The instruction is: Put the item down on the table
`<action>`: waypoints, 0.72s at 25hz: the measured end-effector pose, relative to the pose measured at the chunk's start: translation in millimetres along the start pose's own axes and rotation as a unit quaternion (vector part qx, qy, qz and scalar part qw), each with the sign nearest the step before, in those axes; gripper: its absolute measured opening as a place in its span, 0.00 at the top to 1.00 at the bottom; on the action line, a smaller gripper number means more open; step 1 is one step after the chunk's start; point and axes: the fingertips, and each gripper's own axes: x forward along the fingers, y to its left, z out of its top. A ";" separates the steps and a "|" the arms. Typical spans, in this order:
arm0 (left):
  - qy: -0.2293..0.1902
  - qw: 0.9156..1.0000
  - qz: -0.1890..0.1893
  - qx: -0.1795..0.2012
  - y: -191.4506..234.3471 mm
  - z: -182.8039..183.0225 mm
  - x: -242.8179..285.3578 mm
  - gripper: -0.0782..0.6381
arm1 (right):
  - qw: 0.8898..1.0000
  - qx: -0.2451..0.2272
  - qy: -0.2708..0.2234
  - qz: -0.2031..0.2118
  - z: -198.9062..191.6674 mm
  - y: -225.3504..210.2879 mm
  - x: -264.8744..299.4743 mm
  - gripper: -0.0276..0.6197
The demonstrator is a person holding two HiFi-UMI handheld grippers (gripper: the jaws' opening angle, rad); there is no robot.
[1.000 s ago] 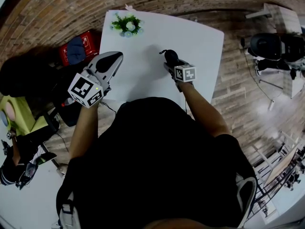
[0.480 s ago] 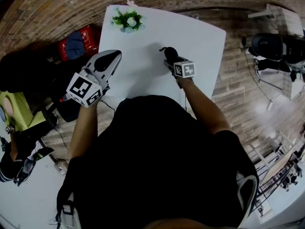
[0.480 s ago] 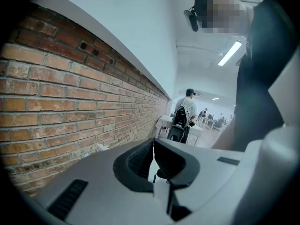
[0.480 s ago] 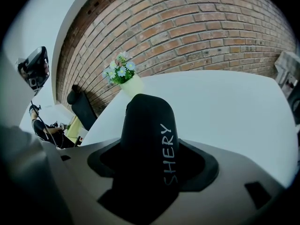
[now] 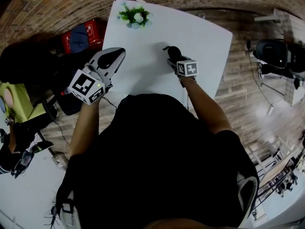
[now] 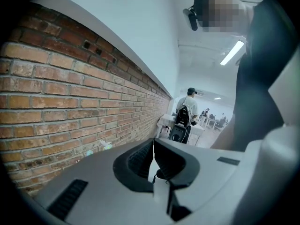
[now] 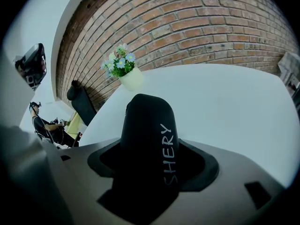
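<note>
Placement stage: the right gripper (image 5: 171, 56) (image 7: 150, 168) is grasping the black item (image 5: 172, 51) (image 7: 149, 125) over the white table (image 5: 205, 37); the left gripper (image 5: 114, 57) (image 6: 153, 161) is clenching on nothing.
The person's torso (image 5: 157, 166) is covering the table's near edge; the jaws are hiding the item's lower end, so table contact cannot be told. The item, smooth, round-ended, lettered SHERY, is hanging over the table's middle. The left gripper is hovering at the table's 9 o'clock edge. A flower pot (image 5: 135, 17) (image 7: 126, 74) is standing at 11 o'clock beside the brick wall (image 7: 211, 27).

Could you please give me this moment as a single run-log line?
right tool: shut on black item over white table | left tool: shut, empty | status: not yet released
</note>
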 end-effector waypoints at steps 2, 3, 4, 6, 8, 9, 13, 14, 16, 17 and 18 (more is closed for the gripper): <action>0.000 1.000 0.000 -0.001 1.4 -1.4 -2.6 0.87 | 1.000 -0.002 0.003 0.001 -1.1 2.6 4.8 0.43; 0.000 1.000 0.001 -0.001 1.3 -1.7 -3.6 0.87 | 1.000 -0.002 0.005 0.001 -1.7 3.3 6.6 0.43; -0.001 1.000 0.002 -0.002 0.7 -1.9 -4.1 0.87 | 1.000 -0.002 0.005 0.002 -2.1 3.4 7.4 0.43; -0.001 1.000 0.003 -0.005 0.1 -1.9 -3.7 0.87 | 1.000 -0.004 0.006 0.003 -1.9 2.7 8.2 0.43; -0.004 1.000 0.004 -0.009 2.0 -1.7 -3.9 0.87 | 1.000 -0.006 0.008 0.003 -1.7 2.6 10.1 0.43; -0.005 1.000 0.005 -0.009 3.2 -1.6 -4.3 0.87 | 1.000 -0.007 0.009 0.003 -1.8 2.8 11.3 0.43; -0.003 1.000 0.005 -0.006 4.9 -2.0 -4.5 0.87 | 1.000 -0.011 0.013 0.002 -2.9 2.9 14.3 0.43; -0.003 1.000 0.005 -0.007 5.2 -2.2 -4.2 0.87 | 1.000 -0.013 0.015 0.002 -3.8 2.3 15.1 0.43; -0.002 1.000 0.006 -0.009 5.5 -2.3 -3.6 0.87 | 1.000 -0.020 0.023 -0.001 -6.2 1.1 16.4 0.43; -0.002 1.000 0.005 -0.010 5.3 -2.4 -3.4 0.87 | 0.999 -0.024 0.027 -0.002 -7.7 0.6 16.9 0.43; -0.001 1.000 0.005 -0.010 5.2 -2.8 -3.3 0.87 | 0.999 -0.026 0.031 -0.003 -9.4 0.2 17.7 0.43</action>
